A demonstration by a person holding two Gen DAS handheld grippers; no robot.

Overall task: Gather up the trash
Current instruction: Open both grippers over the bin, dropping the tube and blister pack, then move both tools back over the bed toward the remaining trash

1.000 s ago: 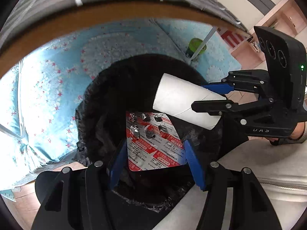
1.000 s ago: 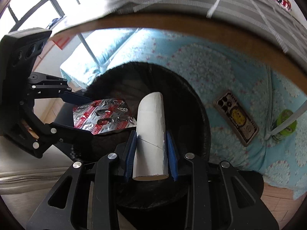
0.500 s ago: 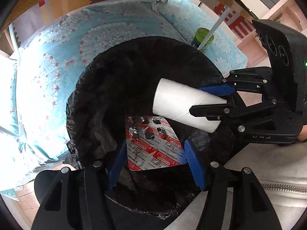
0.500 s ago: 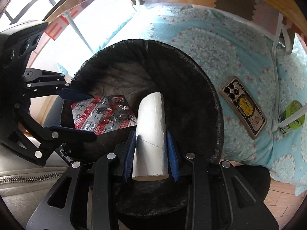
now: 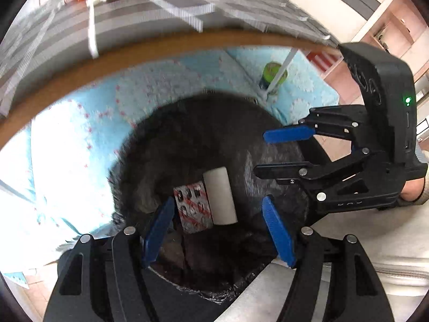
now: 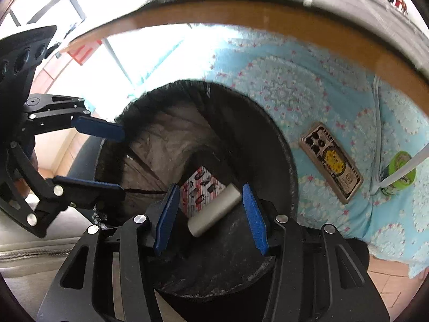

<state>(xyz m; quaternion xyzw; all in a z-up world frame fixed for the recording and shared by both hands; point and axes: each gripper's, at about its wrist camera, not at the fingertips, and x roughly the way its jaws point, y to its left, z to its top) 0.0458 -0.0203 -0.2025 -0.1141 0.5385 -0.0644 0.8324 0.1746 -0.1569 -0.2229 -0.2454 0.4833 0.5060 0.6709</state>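
Note:
A bin with a black liner [image 5: 203, 134] [image 6: 257, 134] stands on the floor under both grippers. A white cardboard tube [image 5: 219, 198] [image 6: 214, 209] and a red and silver blister pack [image 5: 191, 209] [image 6: 201, 185] are loose deep inside it, side by side. My left gripper [image 5: 217, 200] [image 6: 121, 159] hangs over the bin mouth, jaws opening, touching neither item. My right gripper [image 6: 210, 187] [image 5: 260, 153] is above the bin too. Its jaws are also opening, and the tube is well below them and free.
A blue flowered mat [image 5: 80, 147] covers the floor around the bin. On it lie a phone in a patterned case [image 6: 331, 162] and a green can [image 6: 399, 173] by a white pole. A wooden table edge [image 5: 134, 53] runs above. A pale garment [image 5: 375, 241] is at lower right.
The right jaws have let go of the tube and the left jaws have released the blister pack. Both items have dropped into the bin, and both grippers stand wider.

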